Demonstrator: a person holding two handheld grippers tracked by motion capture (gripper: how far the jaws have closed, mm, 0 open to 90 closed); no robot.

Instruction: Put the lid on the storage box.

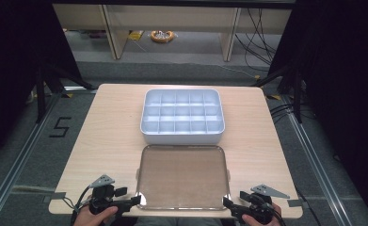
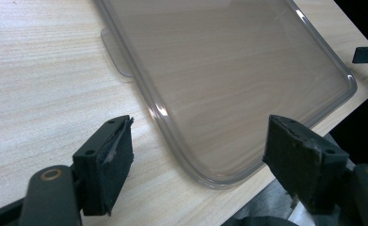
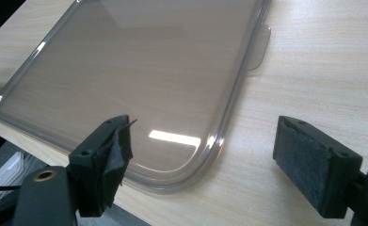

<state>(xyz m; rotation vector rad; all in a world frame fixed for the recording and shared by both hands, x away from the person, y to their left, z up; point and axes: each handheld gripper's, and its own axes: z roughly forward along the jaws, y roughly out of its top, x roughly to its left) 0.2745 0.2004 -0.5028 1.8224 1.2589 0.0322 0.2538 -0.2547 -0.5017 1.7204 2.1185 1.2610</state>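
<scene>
Left tool [image 1: 135,200] and right tool [image 1: 227,202] at table's near edge, jaws spread wide, nothing between pads, each aimed at near corner of clear lid [image 1: 183,176].

Lid lies flat at near-edge middle of table [image 1: 106,136], just beside white divided box [image 1: 182,116]. Judged light, thin, stiff-ish plastic; glossy, likely slippery. Best hold: raised rim at near corners, or side tab [image 2: 116,59].

Box compartments look empty.
</scene>
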